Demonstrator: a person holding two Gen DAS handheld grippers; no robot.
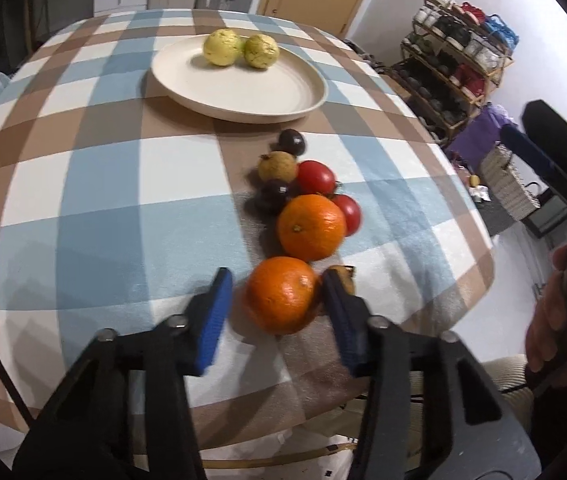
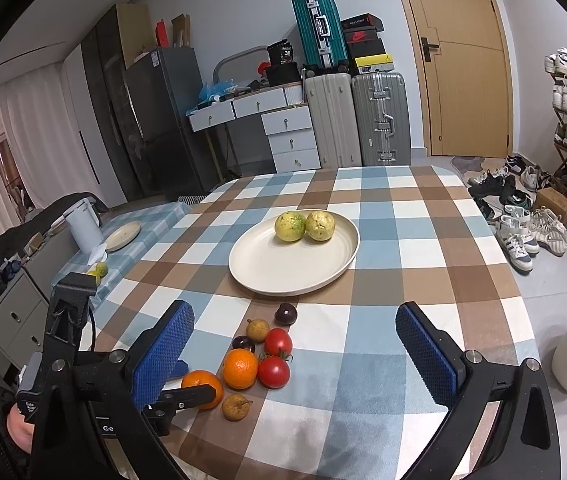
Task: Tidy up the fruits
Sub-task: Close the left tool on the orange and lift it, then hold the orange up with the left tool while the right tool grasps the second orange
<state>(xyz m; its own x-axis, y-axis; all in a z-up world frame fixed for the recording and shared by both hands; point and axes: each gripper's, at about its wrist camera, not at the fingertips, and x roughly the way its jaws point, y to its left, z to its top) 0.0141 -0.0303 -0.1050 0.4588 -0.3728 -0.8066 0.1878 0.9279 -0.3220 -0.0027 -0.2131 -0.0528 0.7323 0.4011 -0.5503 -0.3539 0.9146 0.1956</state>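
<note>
A cream plate (image 1: 239, 98) (image 2: 267, 276) on the checked tablecloth holds two yellow-green guavas (image 1: 222, 47) (image 2: 290, 225). In front of it lies a cluster of fruit: two oranges, two red tomatoes (image 1: 315, 177) (image 2: 274, 371), two dark plums (image 1: 292, 141) (image 2: 286, 313) and small brown fruits (image 2: 235, 406). My left gripper (image 1: 275, 296) is open, its fingers on either side of the nearest orange (image 1: 281, 294) (image 2: 203, 389), not closed on it. My right gripper (image 2: 295, 344) is open and empty, held above the table's near edge.
The second orange (image 1: 310, 227) (image 2: 240, 368) sits just behind the nearest one. A shoe rack (image 1: 455, 60) and shoes (image 2: 523, 232) stand right of the table. A kettle (image 2: 83, 224), small plate (image 2: 123, 235) and drawers are at left; suitcases (image 2: 379, 120) behind.
</note>
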